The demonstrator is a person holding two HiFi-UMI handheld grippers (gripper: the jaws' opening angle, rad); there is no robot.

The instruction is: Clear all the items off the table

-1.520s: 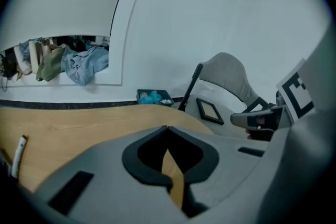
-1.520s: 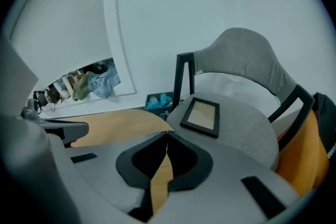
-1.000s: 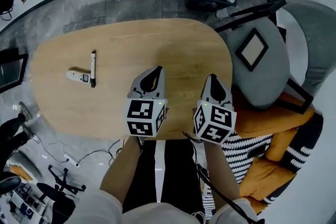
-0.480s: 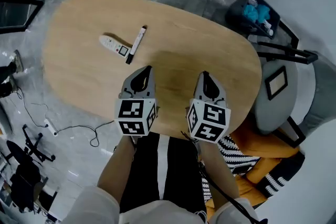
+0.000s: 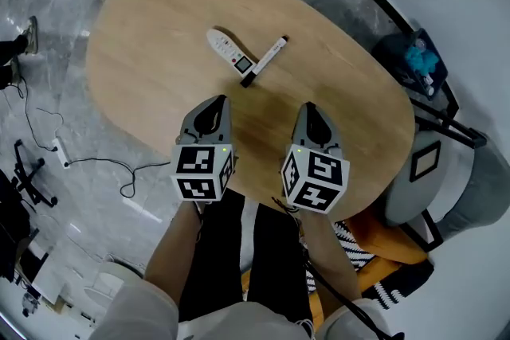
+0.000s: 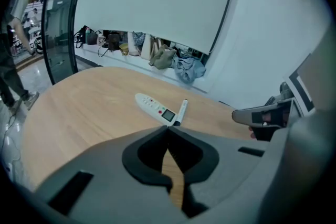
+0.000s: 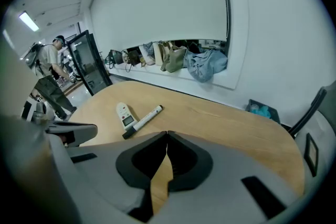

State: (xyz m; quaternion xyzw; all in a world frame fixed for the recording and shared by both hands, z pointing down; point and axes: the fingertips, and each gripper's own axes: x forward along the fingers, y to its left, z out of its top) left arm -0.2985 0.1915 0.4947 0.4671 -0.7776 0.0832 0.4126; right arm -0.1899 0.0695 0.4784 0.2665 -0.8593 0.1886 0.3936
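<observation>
Head view: remote (image 5: 228,53), marker (image 5: 264,60) touching, middle of bench (image 5: 159,28), not yet cleared. Left gripper view: left hand-held gripper (image 6: 168,128) closed, empty, facing both. Right gripper view: right hand-held gripper (image 7: 167,135) closed, empty too. Approach step, seemingly; next: open jaws, reach, pinch marker.

The table (image 5: 159,28) is an oval one with a light wooden top and rounded edges. Only two things lie on it, both close to its middle in the head view. A flat white device (image 5: 227,50) with a small screen lies with its long axis from 10 o'clock to 4 o'clock, the screen end at 4 o'clock. A white marker (image 5: 264,60) lies just at 3 o'clock of it, with its black cap toward 7 o'clock. The cap end and the screen end almost meet, like a letter V.
</observation>
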